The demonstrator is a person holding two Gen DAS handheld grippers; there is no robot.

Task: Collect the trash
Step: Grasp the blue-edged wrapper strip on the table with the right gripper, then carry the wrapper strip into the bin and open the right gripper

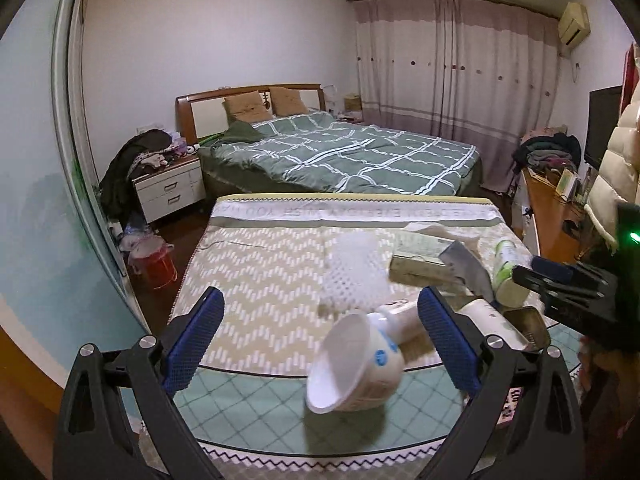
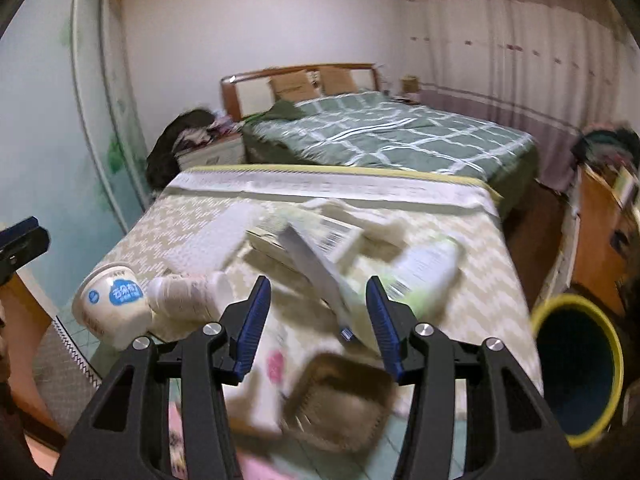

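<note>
While both grippers hover over the cluttered counter (image 1: 256, 280), nothing sits between either pair of fingers. The left gripper (image 1: 320, 344) has its blue fingers (image 1: 192, 344) spread wide, with a white paper cup (image 1: 352, 364) lying on its side just beyond them, its open mouth turned toward the camera and looking empty. The right gripper (image 2: 318, 324) has its fingers about half apart, clamped on nothing.

The trash lies heaped on the counter's patterned cloth: the cup with a blue label (image 2: 110, 300), a white bottle (image 2: 192, 294) lying touching it, a white perforated basket (image 1: 352, 272) tipped over, a flat cardboard box (image 1: 420, 272), a green-and-white bottle (image 2: 424, 272) on its side, and a small open tin (image 1: 528, 326) near the edge. The tin looks empty in the left wrist view; in the right wrist view it is too blurred to tell.

A yellow-rimmed bin (image 2: 576, 368) stands off the counter's right side, its dark blue inside showing, though I cannot tell whether anything lies in it, and the frame edge cuts its far side off. A red bucket (image 1: 154, 266) sits on the floor by the wardrobe, its contents unclear.

Much of the pile in the right wrist view is smeared, so the papers in the middle cannot be made out. Behind the counter stands a bed (image 1: 340, 156) with a green checked quilt
</note>
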